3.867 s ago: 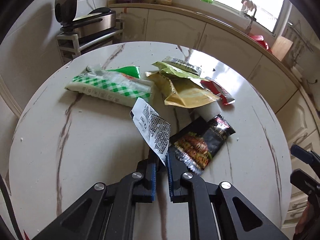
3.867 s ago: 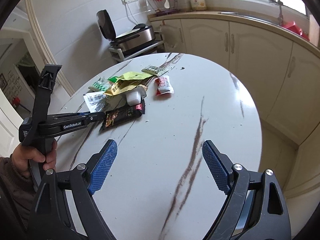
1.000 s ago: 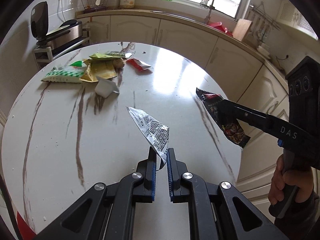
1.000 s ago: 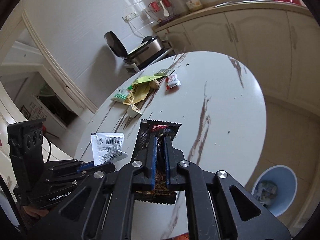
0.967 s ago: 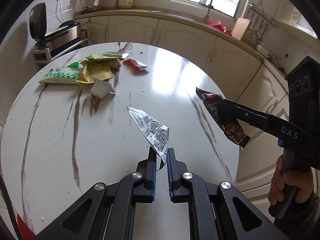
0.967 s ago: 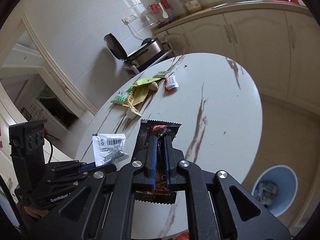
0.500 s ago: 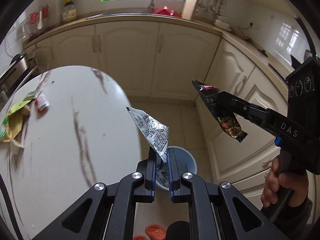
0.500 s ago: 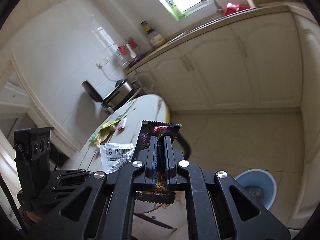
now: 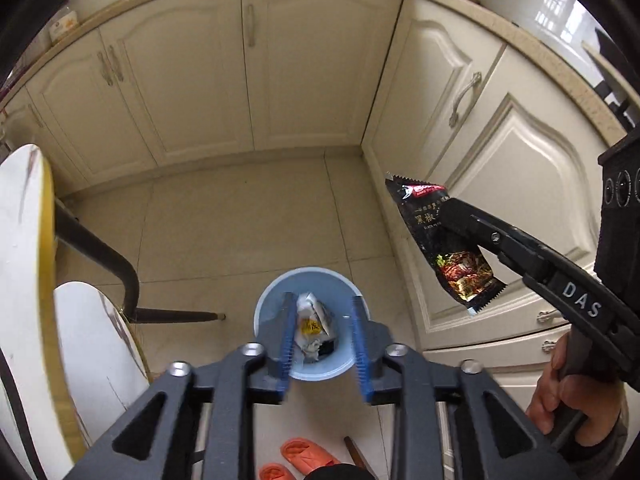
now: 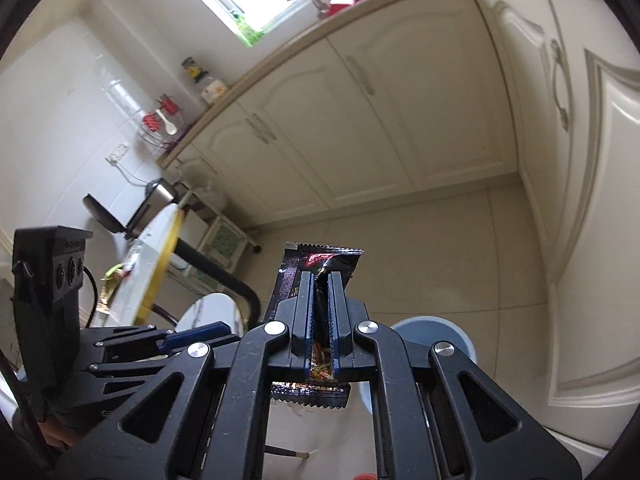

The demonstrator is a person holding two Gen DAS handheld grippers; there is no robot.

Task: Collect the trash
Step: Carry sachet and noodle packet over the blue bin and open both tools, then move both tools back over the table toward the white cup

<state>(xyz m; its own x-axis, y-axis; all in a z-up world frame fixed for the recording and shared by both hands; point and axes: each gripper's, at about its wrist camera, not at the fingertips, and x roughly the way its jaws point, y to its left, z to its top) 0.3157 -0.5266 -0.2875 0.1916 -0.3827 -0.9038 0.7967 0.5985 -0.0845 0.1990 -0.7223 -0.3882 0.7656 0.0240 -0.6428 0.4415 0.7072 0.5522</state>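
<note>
My left gripper [image 9: 322, 340] is open and empty, right above a light blue trash bin [image 9: 268, 308] on the floor. Several wrappers [image 9: 310, 326] lie inside the bin. My right gripper [image 10: 321, 280] is shut on a black snack wrapper [image 10: 320, 258], held in the air. In the left wrist view the black wrapper [image 9: 440, 240] hangs to the right of the bin and higher. The bin's rim [image 10: 436, 326] shows partly behind the right gripper.
The round marble table [image 9: 20, 280] with a yellow edge stands at the left, with more wrappers [image 10: 116, 272] on it. A round stool [image 9: 92, 344] and dark table leg [image 9: 96, 252] are beside the bin. Cream cabinets [image 9: 248, 72] line the back and right. Orange slippers [image 9: 304, 456] lie on the floor.
My left gripper has opened and the white printed wrapper has left it, over the bin. Both grippers have swung from the table to the bin. The right gripper still holds the black wrapper.
</note>
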